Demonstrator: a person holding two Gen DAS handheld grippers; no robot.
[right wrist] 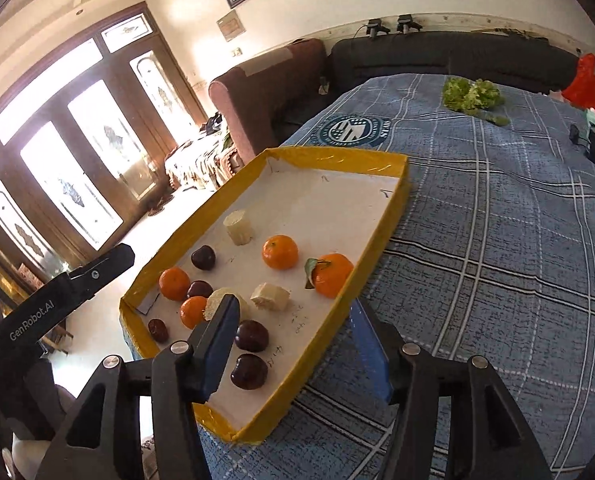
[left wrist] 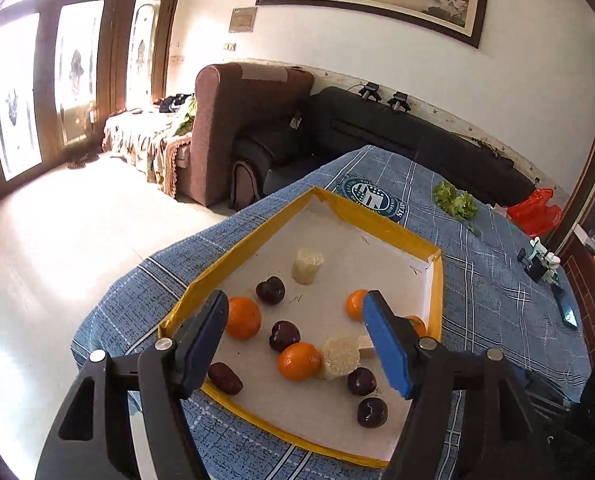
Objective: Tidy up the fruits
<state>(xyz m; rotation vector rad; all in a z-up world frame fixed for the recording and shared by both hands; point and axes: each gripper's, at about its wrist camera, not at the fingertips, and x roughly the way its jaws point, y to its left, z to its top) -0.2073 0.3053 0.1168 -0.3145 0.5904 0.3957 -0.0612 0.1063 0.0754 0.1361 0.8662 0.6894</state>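
The shallow yellow-rimmed tray (right wrist: 339, 159) lies on the blue plaid-covered surface (right wrist: 497, 240), its left rim close to the surface's edge where the cloth drops toward the pale floor (left wrist: 57, 240); to the tray's right the cloth runs wide and bare. Inside, the fruit crowds the near half and the white floor toward 12 o'clock stays free. The left claw (left wrist: 297, 340) hangs over the tray's near end, tilted downward, fingers apart with nothing between the pads — below the gap lie an orange (left wrist: 299, 361) touching a pale cut chunk (left wrist: 339, 358), with dark plums (left wrist: 284, 335) around them. A second orange (left wrist: 243, 317) sits at 10 o'clock just by the left finger, and a lone pale chunk (left wrist: 307, 266) stands at 12 o'clock. The right claw (right wrist: 293, 348) also points down, jaws spread and empty — its left finger over the tray's near end, its right finger outside the right rim, so the rim runs between them. In the right wrist view a leafed orange (right wrist: 331, 274) rests against the right rim at 1 o'clock, two plums (right wrist: 250, 370) lie beside the left finger, and the left claw's black body (right wrist: 57, 300) reaches in at 9 o'clock. Far across the surface lie green leaves (right wrist: 471, 94) and a red bag (right wrist: 589, 84); sofas (left wrist: 249, 120) stand beyond.
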